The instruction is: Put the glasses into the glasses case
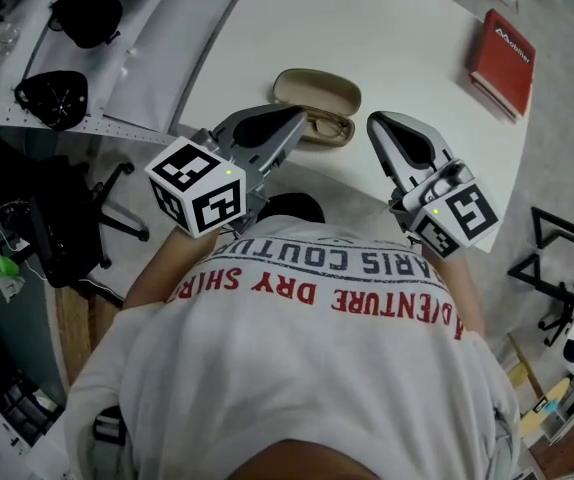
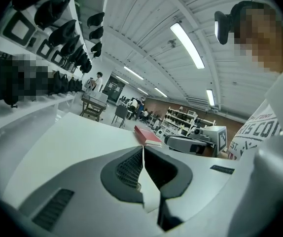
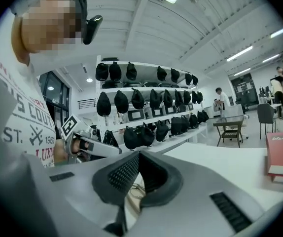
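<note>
An open tan glasses case (image 1: 316,91) lies on the white table (image 1: 407,38), near its front edge. The glasses (image 1: 329,126) rest in the case's near half, with the lid tilted back behind them. My left gripper (image 1: 300,116) hovers just left of the case, with its jaws together and nothing between them. My right gripper (image 1: 373,121) hangs just right of the case, also shut and empty. In the left gripper view the jaw tips (image 2: 143,149) meet over the tabletop. In the right gripper view the closed jaws (image 3: 138,154) hide most of the case.
A red book (image 1: 500,60) lies at the table's far right; it also shows in the left gripper view (image 2: 148,136). Shelves with dark headgear (image 1: 67,28) run along the left. An office chair (image 1: 97,213) stands below them. The person's torso is close against the table's front edge.
</note>
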`<state>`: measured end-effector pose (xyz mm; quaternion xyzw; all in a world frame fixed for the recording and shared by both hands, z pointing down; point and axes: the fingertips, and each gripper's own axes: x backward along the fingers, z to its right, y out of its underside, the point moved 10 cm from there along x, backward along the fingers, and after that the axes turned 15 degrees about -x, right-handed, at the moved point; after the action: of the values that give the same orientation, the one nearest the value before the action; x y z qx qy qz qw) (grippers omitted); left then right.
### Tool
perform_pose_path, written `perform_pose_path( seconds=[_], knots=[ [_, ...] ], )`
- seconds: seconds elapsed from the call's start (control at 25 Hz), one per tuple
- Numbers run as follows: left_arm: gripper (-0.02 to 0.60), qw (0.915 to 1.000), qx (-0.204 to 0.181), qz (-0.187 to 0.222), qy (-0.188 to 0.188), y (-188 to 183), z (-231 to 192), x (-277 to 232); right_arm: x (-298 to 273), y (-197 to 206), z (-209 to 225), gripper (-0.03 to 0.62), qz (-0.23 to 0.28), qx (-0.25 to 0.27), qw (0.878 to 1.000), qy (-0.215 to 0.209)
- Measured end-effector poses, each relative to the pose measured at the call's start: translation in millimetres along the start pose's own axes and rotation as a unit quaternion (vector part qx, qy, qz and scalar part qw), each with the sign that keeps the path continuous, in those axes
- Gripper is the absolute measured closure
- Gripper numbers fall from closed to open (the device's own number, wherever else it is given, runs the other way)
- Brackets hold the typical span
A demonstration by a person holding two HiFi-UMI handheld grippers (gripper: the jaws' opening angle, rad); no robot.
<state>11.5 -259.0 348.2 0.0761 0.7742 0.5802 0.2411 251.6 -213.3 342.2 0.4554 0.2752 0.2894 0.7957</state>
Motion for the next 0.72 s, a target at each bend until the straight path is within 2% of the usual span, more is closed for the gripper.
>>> perform_pose_path(
  seconds=[0.72],
  knots=[
    [0.552,1.0000,-0.001,0.003,-0.007,6.4,3.3,7.6,-0.7,1.2,-6.8,0.571,-0.011,0.019,1.000,0.003]
  ],
)
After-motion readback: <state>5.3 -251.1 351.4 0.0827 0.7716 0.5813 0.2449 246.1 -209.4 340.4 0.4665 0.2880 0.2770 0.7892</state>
